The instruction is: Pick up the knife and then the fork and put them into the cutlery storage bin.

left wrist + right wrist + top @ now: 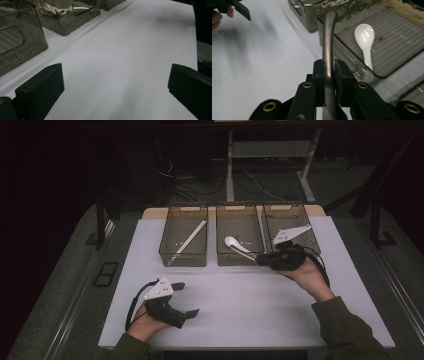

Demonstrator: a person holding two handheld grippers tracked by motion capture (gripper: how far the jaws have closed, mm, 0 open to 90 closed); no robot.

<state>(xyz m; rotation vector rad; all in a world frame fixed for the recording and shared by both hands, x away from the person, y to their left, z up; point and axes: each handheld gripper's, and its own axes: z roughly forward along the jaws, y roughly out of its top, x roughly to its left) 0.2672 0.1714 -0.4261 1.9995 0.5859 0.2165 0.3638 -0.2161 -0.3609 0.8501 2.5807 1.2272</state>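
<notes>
Sorting partly done: the right gripper (329,68), jaws clamped on a metal utensil handle (329,32), hovers at the middle bin's (239,227) near edge, white spoon (236,244) already inside; the left gripper (186,298) rests wide open, empty, near the table's (250,305) front-left corner.

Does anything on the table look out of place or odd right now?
Nothing stands out. The three bins sit in a row, the white spoon lies flat in the middle one, and the right gripper holds a metal utensil handle.

Metal utensil (329,37) working end hidden below right gripper (328,72).
</notes>
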